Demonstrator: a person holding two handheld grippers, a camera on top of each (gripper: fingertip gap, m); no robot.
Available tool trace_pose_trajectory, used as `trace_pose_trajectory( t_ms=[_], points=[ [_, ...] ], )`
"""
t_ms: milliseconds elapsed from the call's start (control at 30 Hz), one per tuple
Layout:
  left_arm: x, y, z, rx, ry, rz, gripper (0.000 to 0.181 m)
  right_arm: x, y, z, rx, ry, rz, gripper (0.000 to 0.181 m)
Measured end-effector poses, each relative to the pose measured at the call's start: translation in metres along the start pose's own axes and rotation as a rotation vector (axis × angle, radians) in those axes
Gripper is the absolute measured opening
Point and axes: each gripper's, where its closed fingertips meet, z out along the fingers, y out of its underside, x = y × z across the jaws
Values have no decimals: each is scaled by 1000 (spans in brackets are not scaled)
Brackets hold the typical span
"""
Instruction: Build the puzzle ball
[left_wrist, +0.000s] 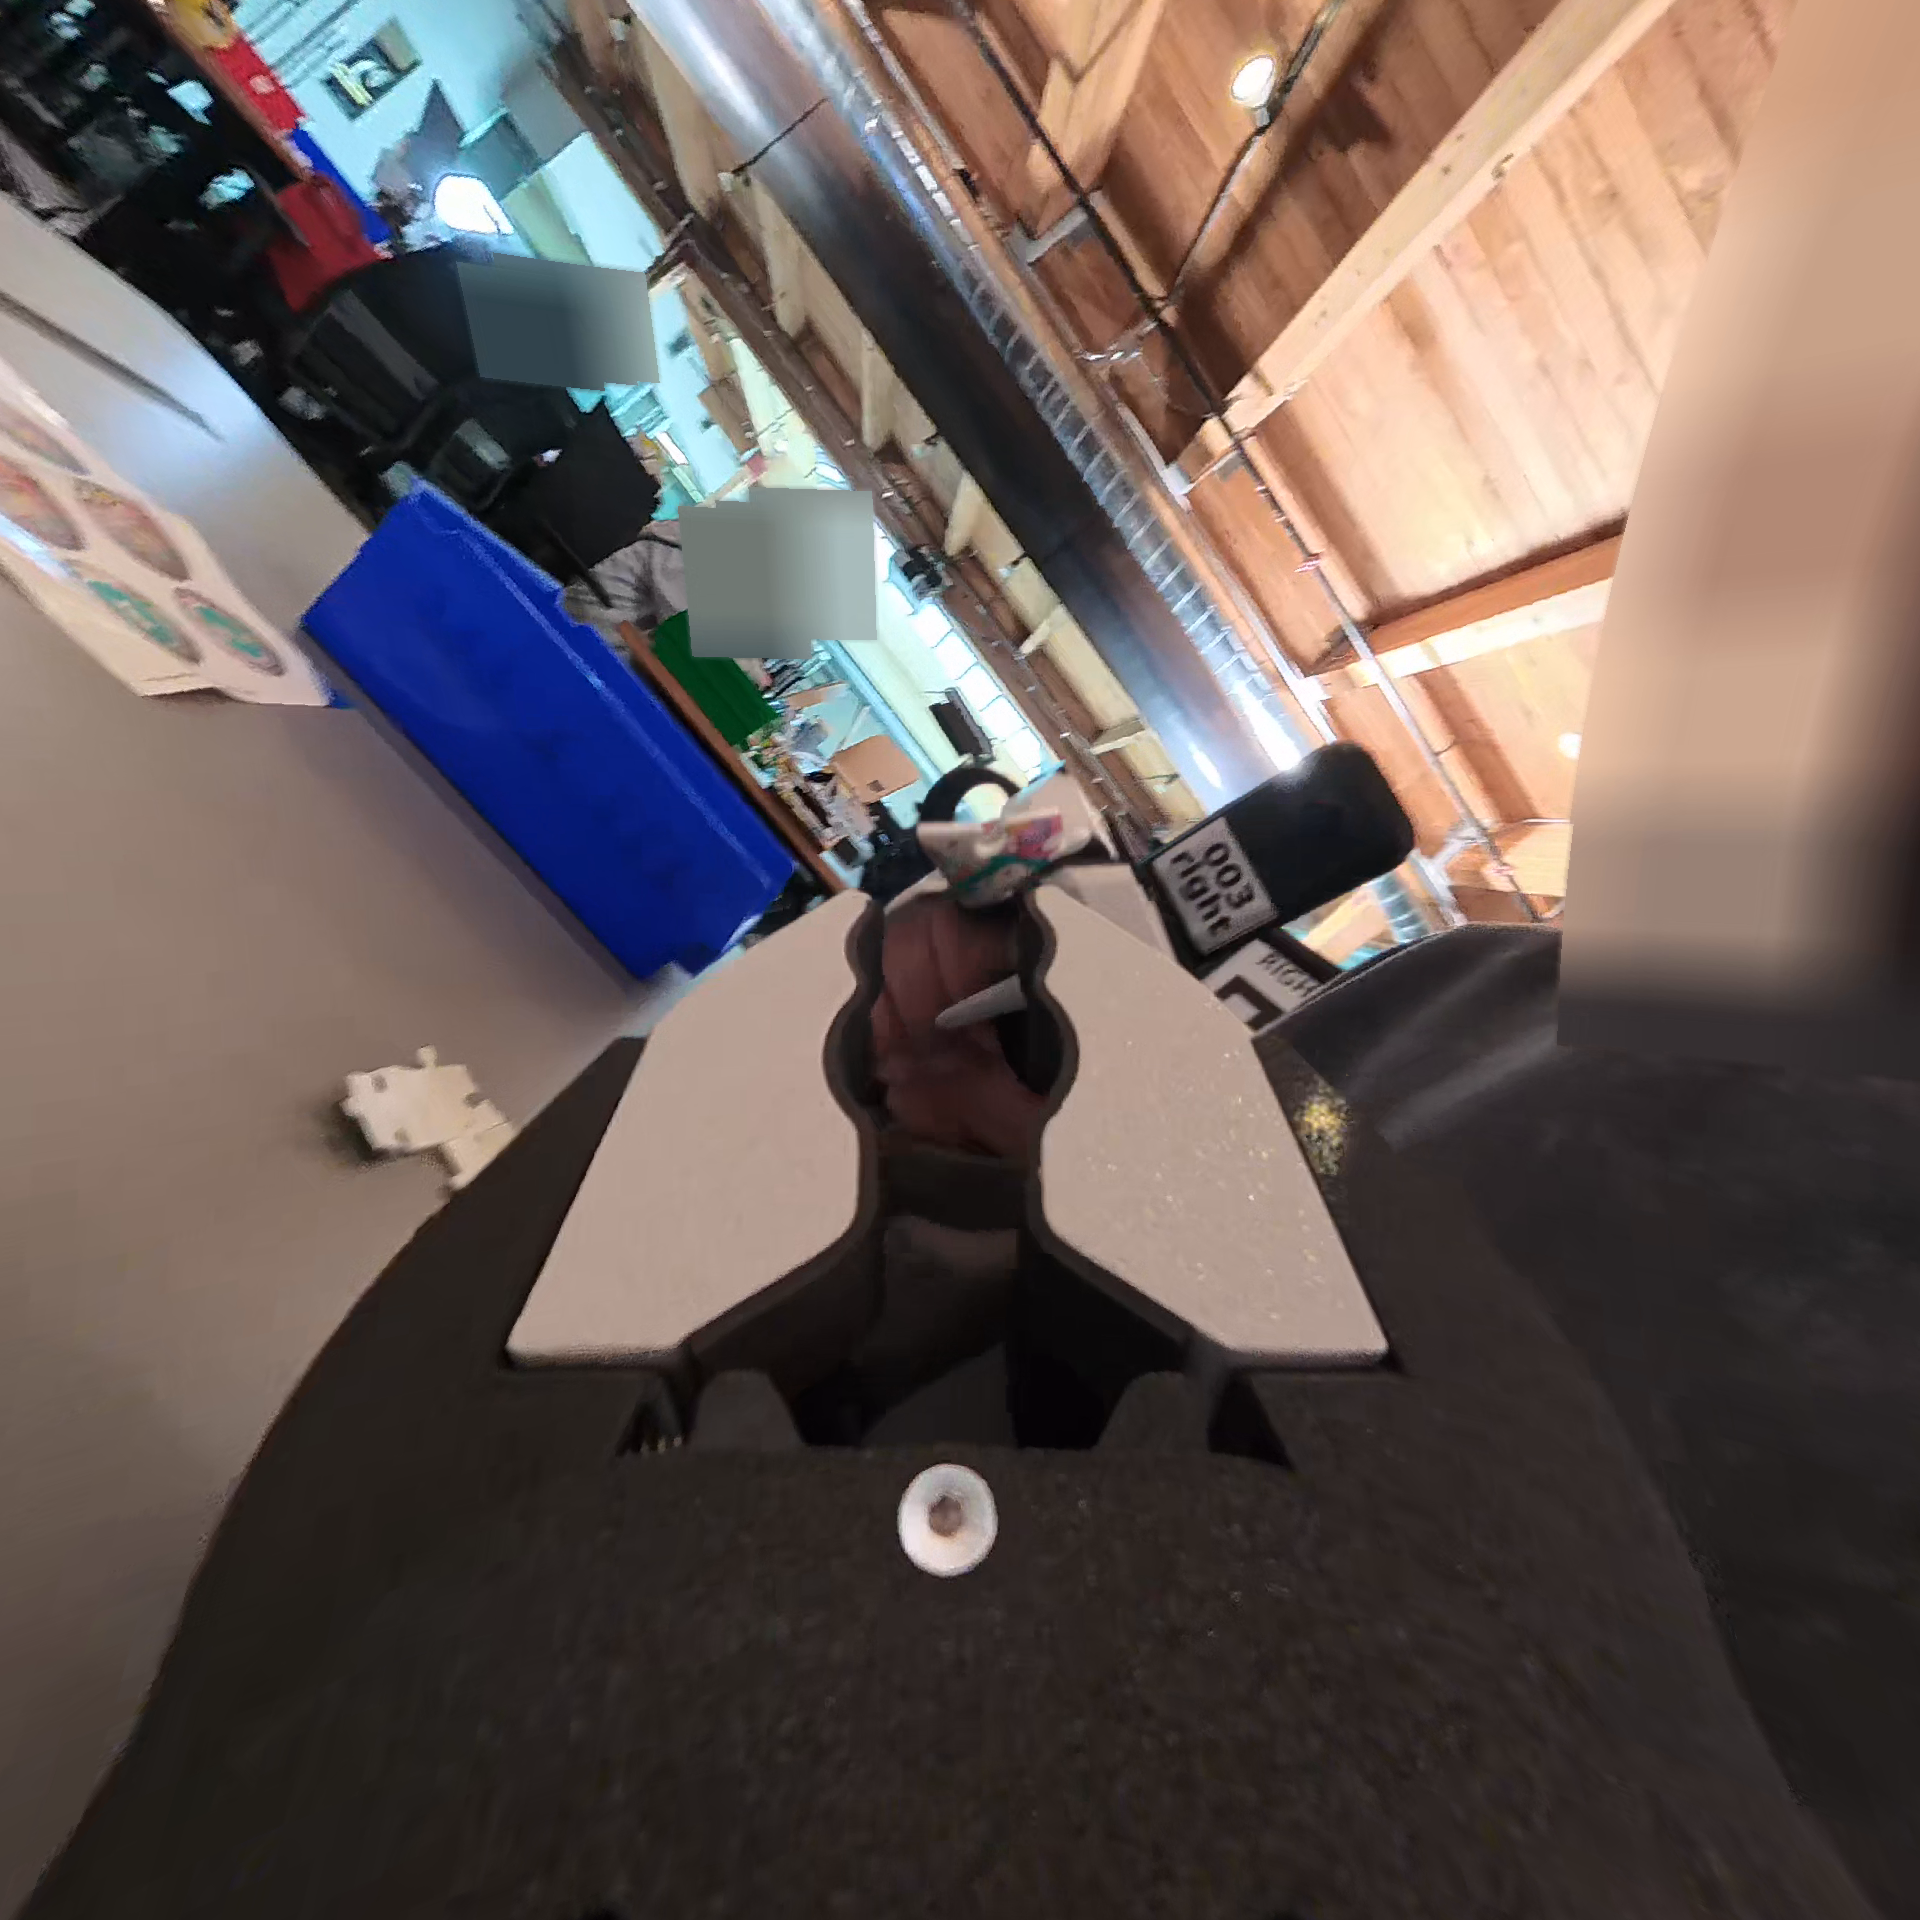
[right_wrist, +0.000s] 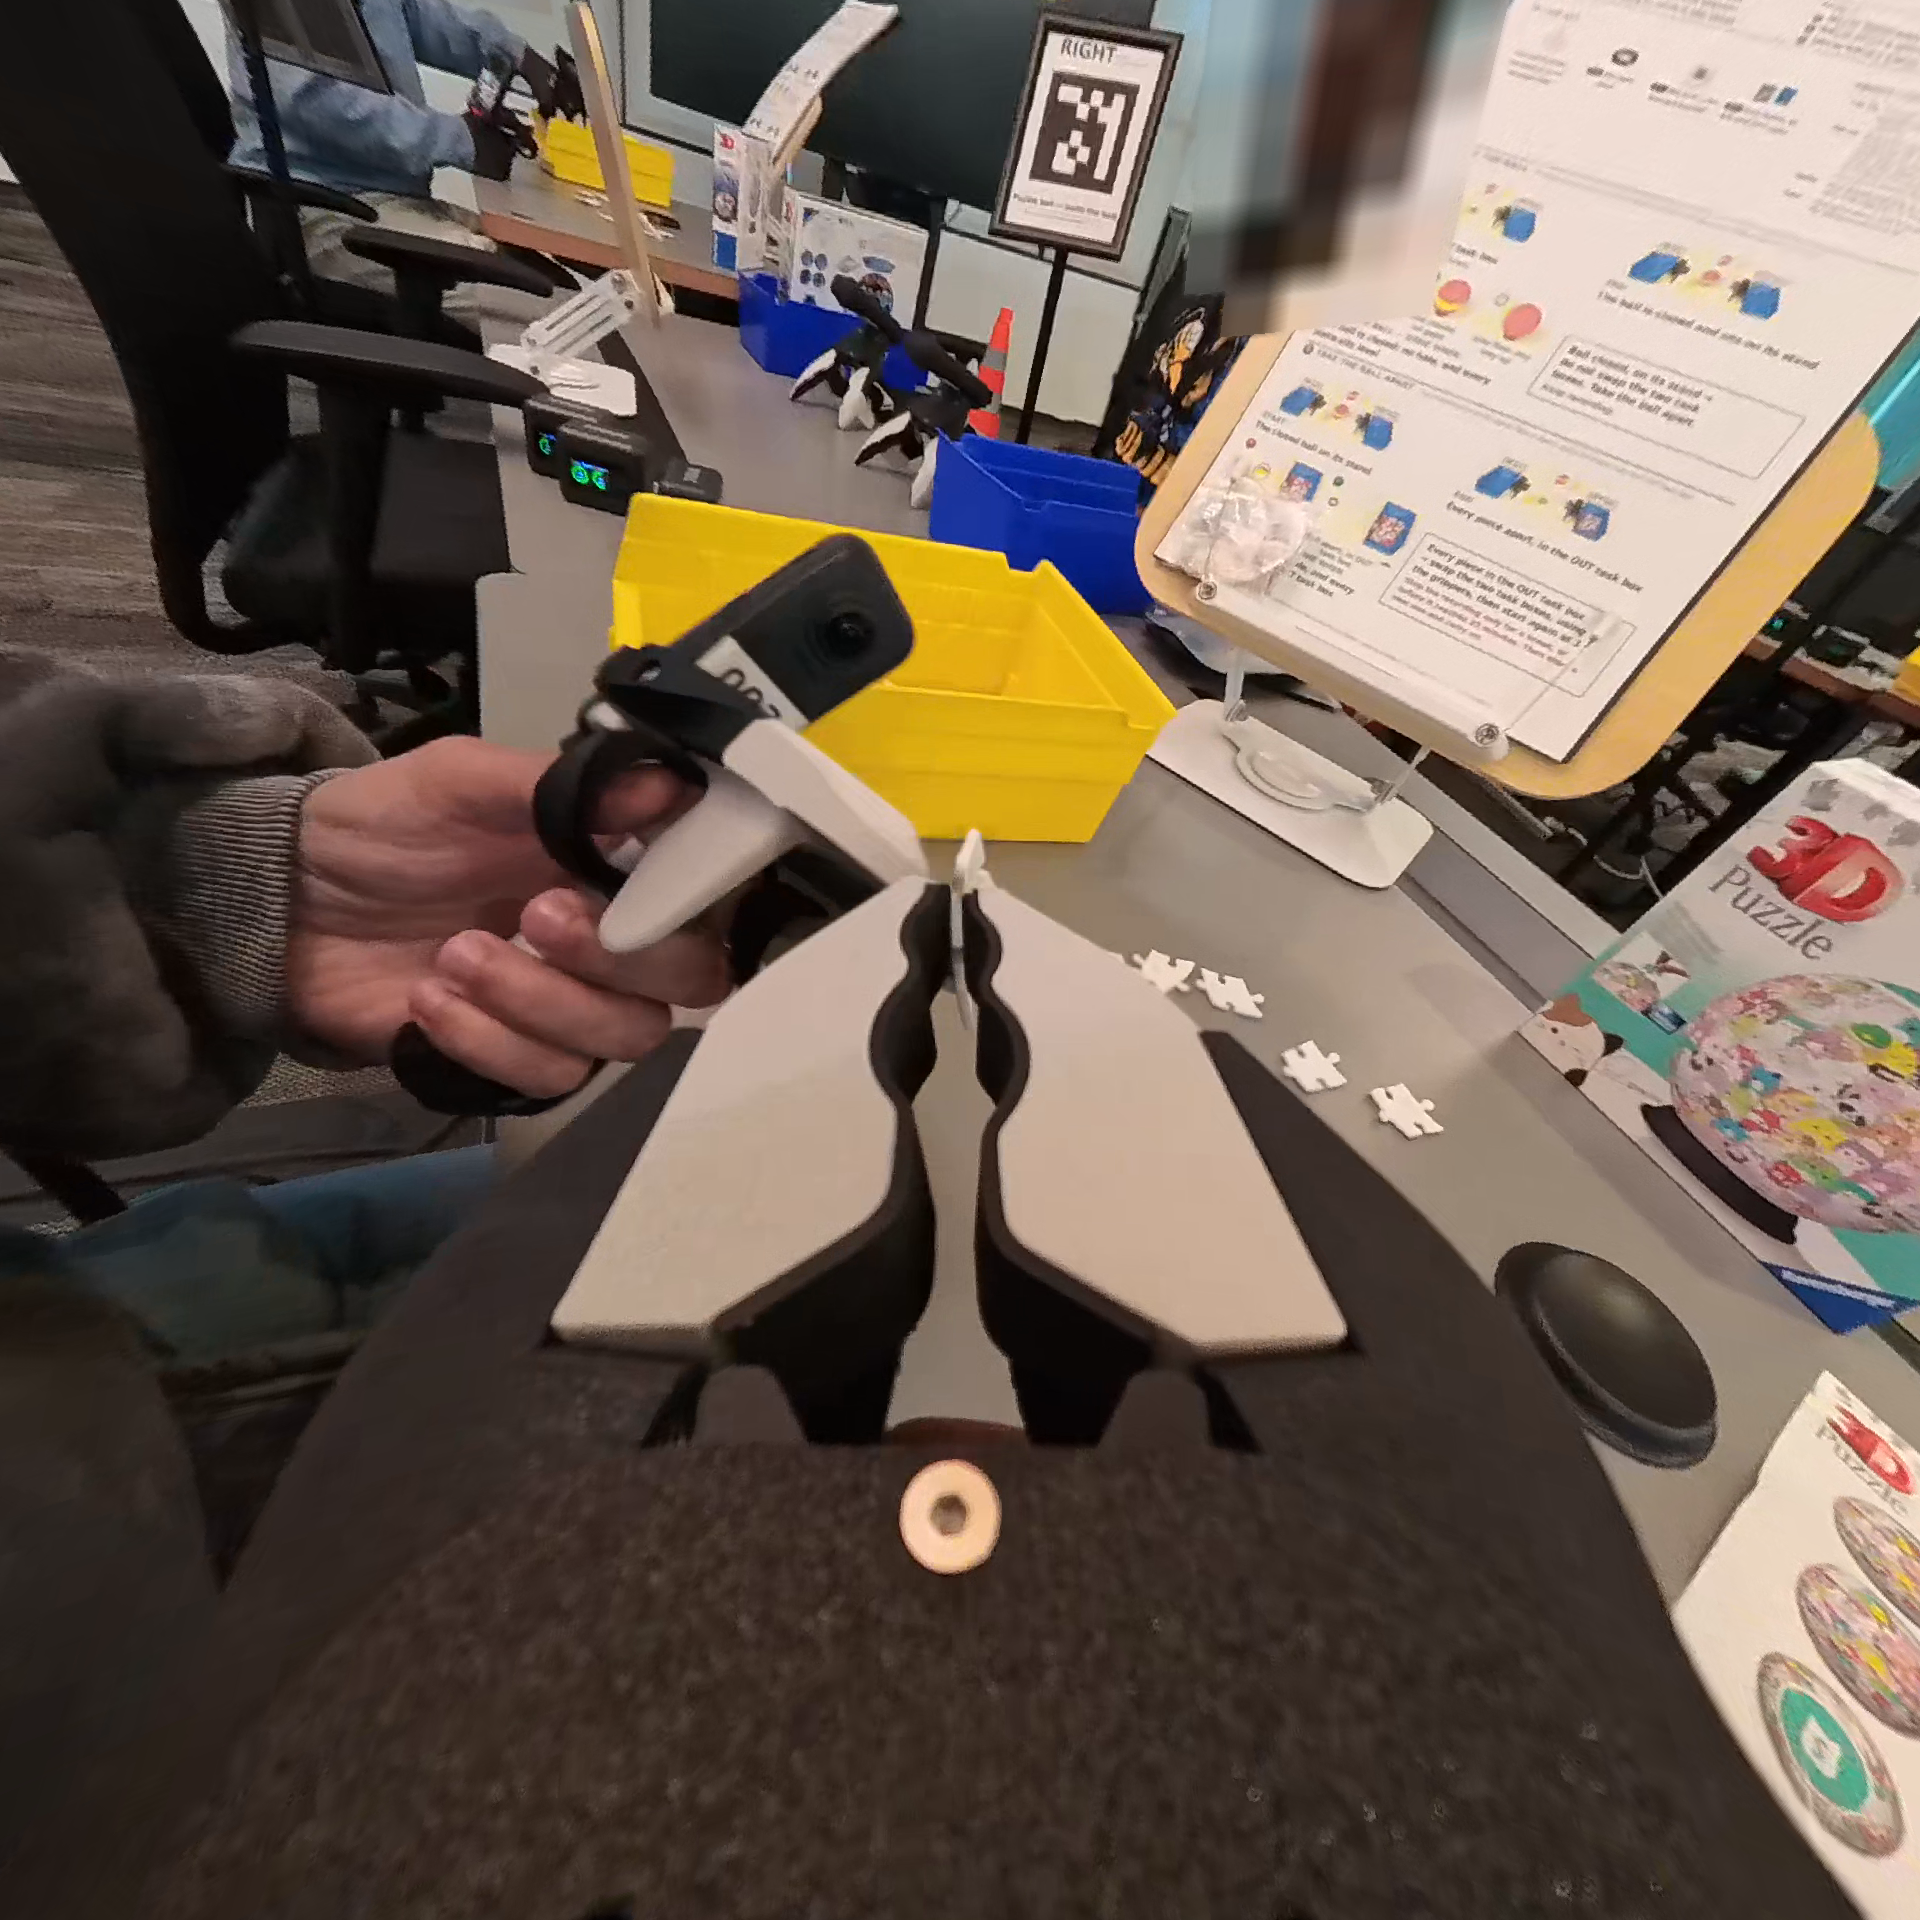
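Gripper on my right (right_wrist: 951, 914) is closed on a thin white puzzle piece (right_wrist: 966, 935), held edge-on so I only see its rim sticking up past the tips. My left gripper (left_wrist: 951, 914) is nearly closed, but I cannot tell whether it grips anything: a printed, curved puzzle piece (left_wrist: 997, 847) sits right at its tips, and that looks to be the one my right gripper holds, seen from the other side. In the right wrist view the left gripper (right_wrist: 914, 862) comes in from the left with its tip against that same piece.

I judge this an early joining step: one piece is held up in the air, well above the tabletop (right_wrist: 1351, 935), and most of the ball is unbuilt. Next I would need the left gripper to take a mating piece and line up tab with slot, pressing gently, since the pieces are thin and curved.

Further out, four loose white pieces (right_wrist: 1314, 1065) lie face down in a row on the tabletop; beyond them are the yellow bin (right_wrist: 935, 665) and the instruction board (right_wrist: 1558, 416), with the puzzle box (right_wrist: 1787, 1039) at right. Another loose piece (left_wrist: 416, 1112) shows in the left wrist view.

My grippers hide the contact point, and the left wrist view is tilted and blurred.
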Motion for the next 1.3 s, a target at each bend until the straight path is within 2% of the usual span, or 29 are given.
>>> trace_pose_trajectory(
  t_ms=[100, 200, 333, 400, 500, 633, 733, 867, 1000, 1133, 1300],
  points=[
    [-10, 4, -11, -22, -115, 55, 26, 8, 4, 1, -36, 15, -30, 2],
    [-26, 13, -30, -83, -297, 130, 30, 22, 12, 2, -109, 25, -113, 2],
    [-41, 24, -56, -166, -523, 299, 29, 53, 32, 7, -282, -9, -238, 2],
    [-42, 24, -62, -186, -572, 345, 29, 74, 44, 15, -387, -20, -327, 2],
    [-39, 21, -64, -200, -583, 369, 29, 106, 58, 44, -498, -64, -458, 2],
    [-32, 16, -66, -188, -586, 396, 30, 137, 93, 108, -596, -196, -527, 2],
    [-30, 15, -69, -187, -599, 413, 29, 144, 124, 152, -670, -294, -493, 2],
    [-31, 16, -76, -205, -629, 444, 29, 139, 147, 193, -694, -356, -495, 2],
    [-28, 15, -82, -188, -620, 426, 29, 153, 162, 217, -728, -287, -557, 2],
    [-25, 14, -86, -164, -597, 395, 30, 149, 177, 223, -762, -340, -479, 3],
    [-23, 12, -92, -150, -608, 399, 30, 134, 156, 215, -688, -393, -485, 2]
  ],
)
